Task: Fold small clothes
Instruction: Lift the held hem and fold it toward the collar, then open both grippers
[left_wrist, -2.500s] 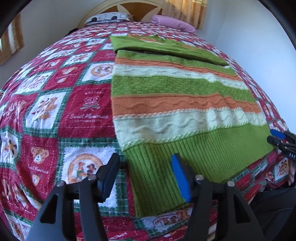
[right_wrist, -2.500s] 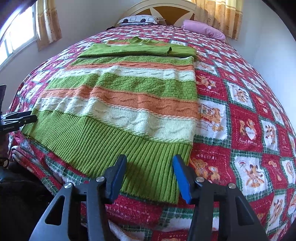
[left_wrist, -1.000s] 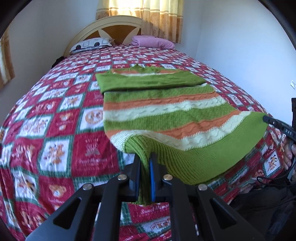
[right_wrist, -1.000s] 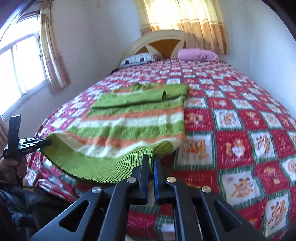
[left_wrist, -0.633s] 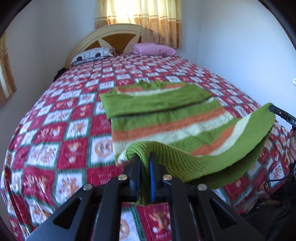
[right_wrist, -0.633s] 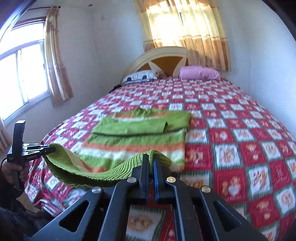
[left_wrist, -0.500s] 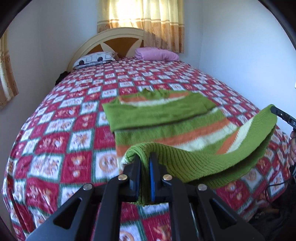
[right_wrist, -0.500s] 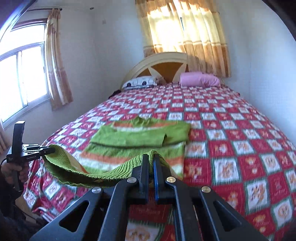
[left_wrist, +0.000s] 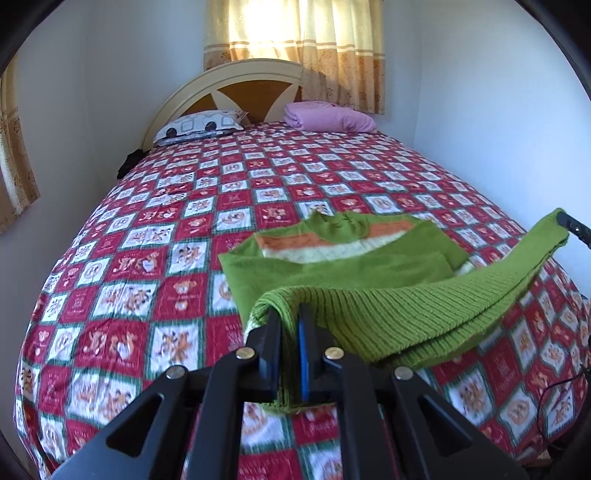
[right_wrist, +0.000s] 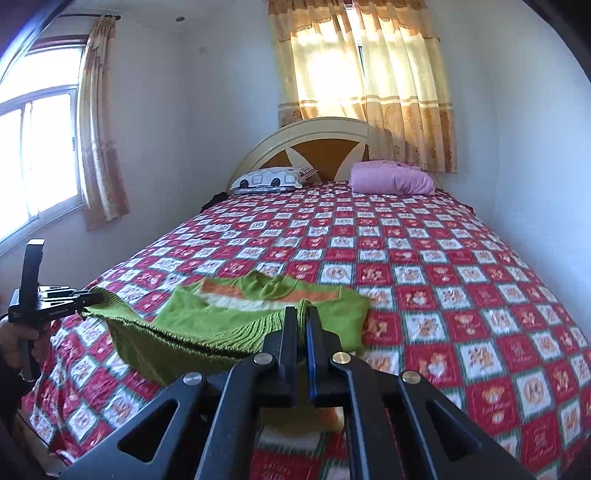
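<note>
Patchwork bedspread (left_wrist: 140, 258) covering whole bed, wooden headboard (right_wrist: 317, 147) at far end. Pink pillow (right_wrist: 391, 181) and car-print pillow (right_wrist: 269, 179) lying against headboard. Striped green sweater (left_wrist: 332, 258) lying mid-bedspread, ribbed hem lifting off bedspread, sagging between grippers, hiding its own lower stripes. Left gripper (left_wrist: 290, 325) clamping one hem corner; right gripper (right_wrist: 302, 325) clamping other.

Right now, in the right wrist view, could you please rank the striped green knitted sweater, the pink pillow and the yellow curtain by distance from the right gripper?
1. Striped green knitted sweater, clamped in the right gripper.
2. Pink pillow, far end of the bed, right side.
3. Yellow curtain, behind the headboard.
</note>
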